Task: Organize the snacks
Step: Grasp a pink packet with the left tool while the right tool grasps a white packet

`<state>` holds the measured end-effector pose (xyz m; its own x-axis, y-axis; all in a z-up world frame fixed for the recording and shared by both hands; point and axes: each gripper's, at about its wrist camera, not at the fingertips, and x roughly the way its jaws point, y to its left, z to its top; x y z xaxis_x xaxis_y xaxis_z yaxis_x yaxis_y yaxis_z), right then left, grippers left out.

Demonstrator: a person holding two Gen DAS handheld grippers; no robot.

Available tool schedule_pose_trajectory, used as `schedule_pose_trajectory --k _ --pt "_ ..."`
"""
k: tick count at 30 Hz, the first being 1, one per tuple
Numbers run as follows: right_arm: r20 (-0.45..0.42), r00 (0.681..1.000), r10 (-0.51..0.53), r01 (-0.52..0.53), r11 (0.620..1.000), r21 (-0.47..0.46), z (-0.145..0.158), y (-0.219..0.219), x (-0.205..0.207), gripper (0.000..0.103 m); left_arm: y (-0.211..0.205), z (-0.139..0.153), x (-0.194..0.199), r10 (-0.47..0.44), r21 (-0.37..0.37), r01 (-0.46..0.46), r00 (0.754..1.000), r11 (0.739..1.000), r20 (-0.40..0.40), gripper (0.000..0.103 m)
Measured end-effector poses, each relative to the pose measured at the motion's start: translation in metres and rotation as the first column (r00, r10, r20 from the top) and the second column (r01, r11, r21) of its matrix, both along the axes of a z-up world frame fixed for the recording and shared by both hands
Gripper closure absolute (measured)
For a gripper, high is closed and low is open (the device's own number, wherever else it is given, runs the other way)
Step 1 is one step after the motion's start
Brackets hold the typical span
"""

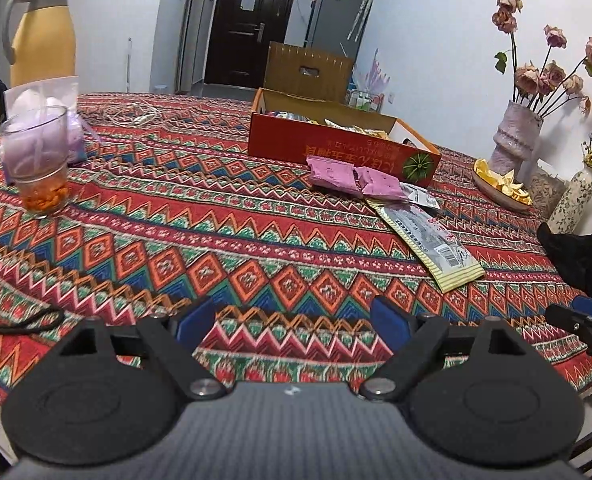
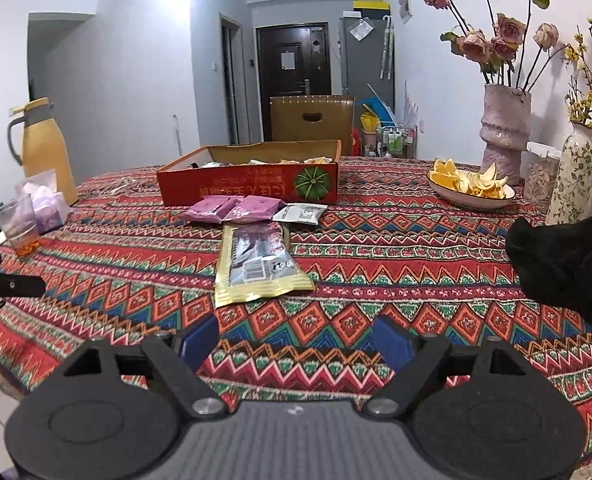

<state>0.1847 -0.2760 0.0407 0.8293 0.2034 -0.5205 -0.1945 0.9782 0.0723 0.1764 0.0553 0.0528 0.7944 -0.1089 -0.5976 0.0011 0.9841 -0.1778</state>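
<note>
A red cardboard box [image 1: 328, 148] [image 2: 232, 188] with several snack packets inside stands on the patterned tablecloth. In front of it lie two pink packets [image 1: 352, 178] [image 2: 236, 209], a small white packet [image 2: 301, 214] [image 1: 422, 197] and a long yellow-edged snack bag [image 1: 436, 240] [image 2: 256, 264]. My left gripper [image 1: 292, 322] is open over bare cloth near the table's front edge, the snacks ahead to its right. Just short of the long bag, my right gripper [image 2: 294, 342] is open too, nothing between its fingers. Its tip shows at the right edge of the left wrist view [image 1: 584, 316].
A yellow thermos jug [image 1: 42, 32] [image 2: 44, 152], a glass with orange bits [image 1: 36, 160] [image 2: 18, 226] and purple tissue bags stand at the left. A bowl of orange peels [image 2: 470, 186] [image 1: 500, 186], flower vases [image 2: 504, 132] and a black cloth [image 2: 568, 264] lie to the right.
</note>
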Motion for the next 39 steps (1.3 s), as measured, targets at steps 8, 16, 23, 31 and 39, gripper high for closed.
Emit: schedule_pose_trajectory --k 8,16,23,31,39 --pt "-0.020 1.000 -0.005 0.005 1.000 0.001 0.002 0.003 0.042 0.019 -0.012 0.007 0.052 -0.046 0.015 0.046 0.999 0.999 0.003 0.017" --pt "-0.048 0.998 -0.031 0.031 1.000 -0.002 -0.006 0.002 0.107 0.019 -0.019 0.004 0.118 -0.066 0.023 0.066 0.998 0.998 -0.016 0.017" --pt "-0.062 0.998 -0.006 0.005 1.000 -0.007 -0.011 0.012 0.166 0.021 -0.024 -0.006 0.177 -0.083 0.021 0.084 0.996 0.996 -0.043 0.017" --pt "-0.104 0.994 0.037 -0.032 0.999 0.041 -0.024 0.032 0.242 0.030 -0.035 -0.024 0.257 -0.140 0.010 0.142 0.985 0.990 -0.100 0.019" --pt "-0.120 0.993 0.018 -0.014 0.999 0.035 -0.045 0.048 0.295 0.047 -0.042 -0.046 0.294 -0.126 -0.022 0.125 0.989 0.992 -0.079 0.026"
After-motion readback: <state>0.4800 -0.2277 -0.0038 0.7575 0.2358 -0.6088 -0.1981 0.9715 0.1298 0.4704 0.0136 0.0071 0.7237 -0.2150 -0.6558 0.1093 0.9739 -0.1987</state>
